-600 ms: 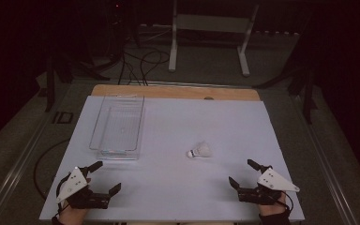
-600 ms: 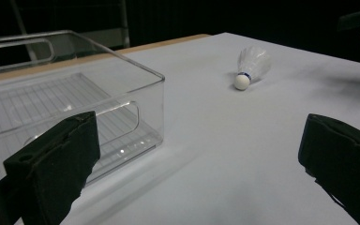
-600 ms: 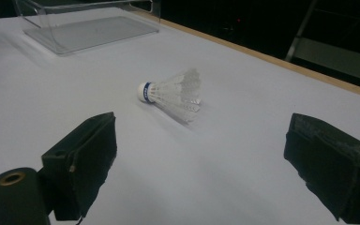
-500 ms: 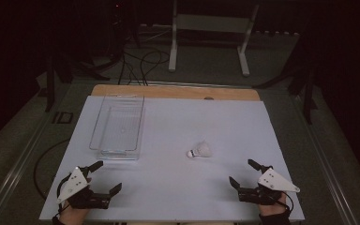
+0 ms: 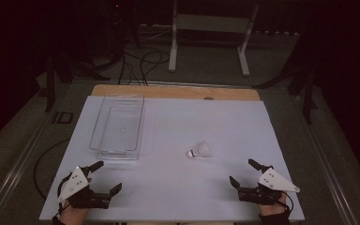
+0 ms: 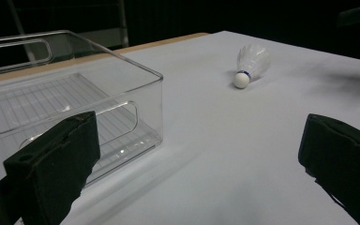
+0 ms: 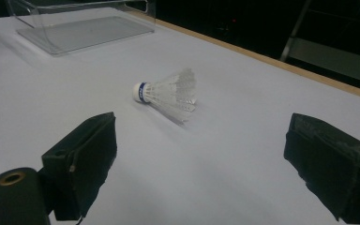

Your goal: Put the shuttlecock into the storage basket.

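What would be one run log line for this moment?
left gripper: open, empty | right gripper: open, empty | white feathered shuttlecock: lying on table | clear plastic bin: empty

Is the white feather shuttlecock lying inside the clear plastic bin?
No, the white feather shuttlecock lies on its side on the white table cover, apart from the clear plastic bin, which holds nothing.

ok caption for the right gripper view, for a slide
Open right claw facing a shuttlecock lying on its side, clear bin beyond.

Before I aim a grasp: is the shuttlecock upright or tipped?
Tipped: the shuttlecock lies on its side on the table.
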### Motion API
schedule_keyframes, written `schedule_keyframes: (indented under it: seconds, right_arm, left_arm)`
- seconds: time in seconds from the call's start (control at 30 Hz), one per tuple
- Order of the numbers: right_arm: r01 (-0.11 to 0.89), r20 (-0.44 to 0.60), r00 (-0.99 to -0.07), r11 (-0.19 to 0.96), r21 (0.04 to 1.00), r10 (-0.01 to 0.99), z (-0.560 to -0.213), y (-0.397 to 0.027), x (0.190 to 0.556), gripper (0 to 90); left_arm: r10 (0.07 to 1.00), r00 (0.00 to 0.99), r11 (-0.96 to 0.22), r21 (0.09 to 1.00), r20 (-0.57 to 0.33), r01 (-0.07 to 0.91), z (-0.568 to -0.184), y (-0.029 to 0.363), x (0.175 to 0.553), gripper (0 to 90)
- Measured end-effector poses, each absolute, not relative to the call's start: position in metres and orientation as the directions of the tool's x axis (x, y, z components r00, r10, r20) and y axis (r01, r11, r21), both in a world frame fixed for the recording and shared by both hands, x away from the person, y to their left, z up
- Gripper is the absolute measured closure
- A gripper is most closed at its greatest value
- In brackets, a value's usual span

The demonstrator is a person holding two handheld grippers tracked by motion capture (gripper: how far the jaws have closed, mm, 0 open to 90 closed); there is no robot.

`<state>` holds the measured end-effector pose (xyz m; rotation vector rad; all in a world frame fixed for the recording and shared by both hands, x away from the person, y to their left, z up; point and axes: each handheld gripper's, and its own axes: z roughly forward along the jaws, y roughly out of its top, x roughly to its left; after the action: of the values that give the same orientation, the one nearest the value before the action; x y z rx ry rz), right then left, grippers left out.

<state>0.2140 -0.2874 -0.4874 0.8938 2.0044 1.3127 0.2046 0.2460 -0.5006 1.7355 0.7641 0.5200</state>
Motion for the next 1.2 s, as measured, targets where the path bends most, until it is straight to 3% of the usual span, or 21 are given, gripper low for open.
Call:
schedule_keyframes:
  seconds: [0.37,1.2]
  right_arm:
    - [0.215,-0.108,-0.608,0.294,0.931,0.786,-0.486,-0.286,0.213,9.6]
    - [0.212,-0.102,-0.614,0.288,0.934,0.783,-0.485,-0.286,0.212,9.6]
  left_arm:
    - [0.687,0.726,-0.204,0.947,-0.042,0.248,-0.491,0.242,0.205,0.0]
    - [0.586,0.809,-0.4,0.853,-0.044,0.336,-0.455,0.228,0.213,0.0]
